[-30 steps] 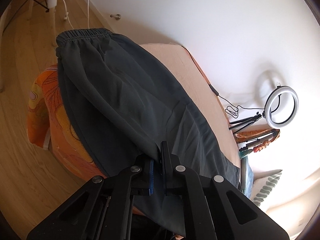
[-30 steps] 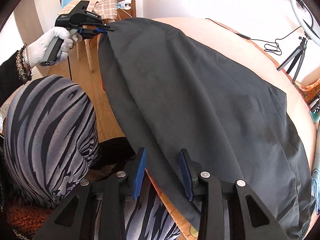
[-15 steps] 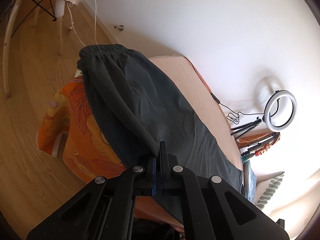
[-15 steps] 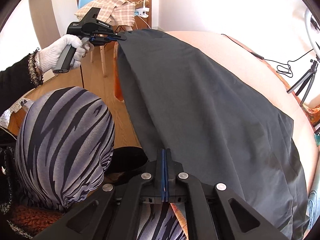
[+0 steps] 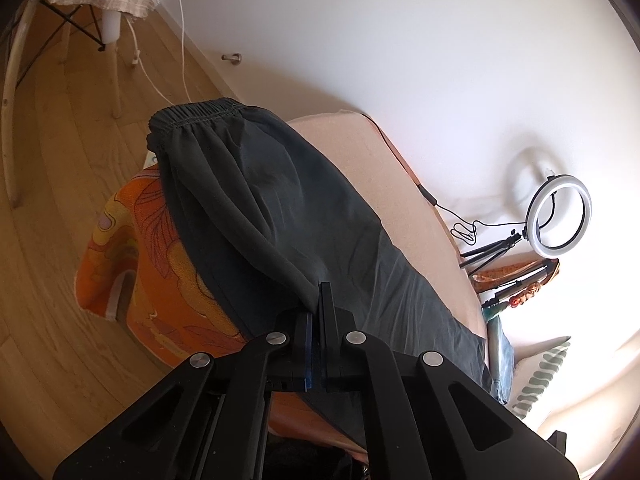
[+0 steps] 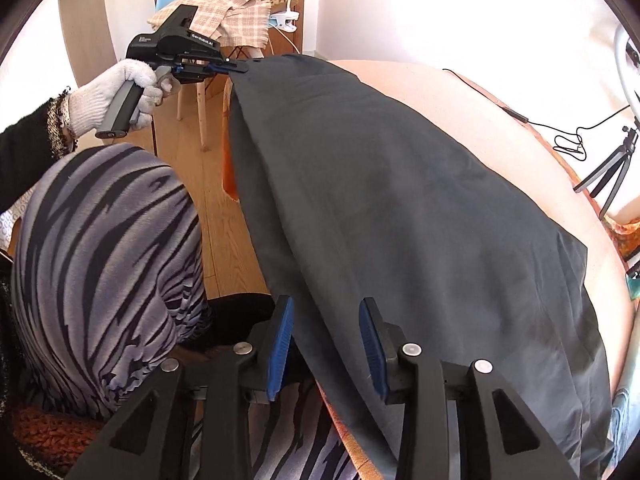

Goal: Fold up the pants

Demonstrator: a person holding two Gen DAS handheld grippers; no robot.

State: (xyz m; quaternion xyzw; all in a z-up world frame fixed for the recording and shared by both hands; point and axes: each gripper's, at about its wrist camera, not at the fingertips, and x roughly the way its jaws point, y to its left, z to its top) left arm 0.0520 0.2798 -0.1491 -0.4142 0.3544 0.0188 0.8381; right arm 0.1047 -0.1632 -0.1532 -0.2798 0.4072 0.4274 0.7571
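Observation:
Dark grey pants [image 5: 280, 208] lie lengthwise on a peach-covered bed [image 5: 400, 200], with the elastic waistband [image 5: 196, 114] at the far end. My left gripper [image 5: 316, 300] is shut on a fold of the pants' edge and holds it raised; it also shows in the right wrist view [image 6: 240, 66], pinching the pants' far corner. My right gripper [image 6: 326, 334] is open, its blue pads either side of the pants' [image 6: 400, 200] near edge, with cloth lying between the jaws.
An orange patterned sheet [image 5: 132, 264] hangs off the bed's side above the wooden floor [image 5: 60, 200]. A chair with checked cloth [image 6: 212, 12] stands beyond. A ring light on a tripod [image 5: 558, 216] and cables sit by the wall. My striped knee [image 6: 104, 248] is at left.
My right gripper was open, shut on the pants' edge half a second ago, and now stands open again. My left gripper stayed shut on the cloth and drew back slightly.

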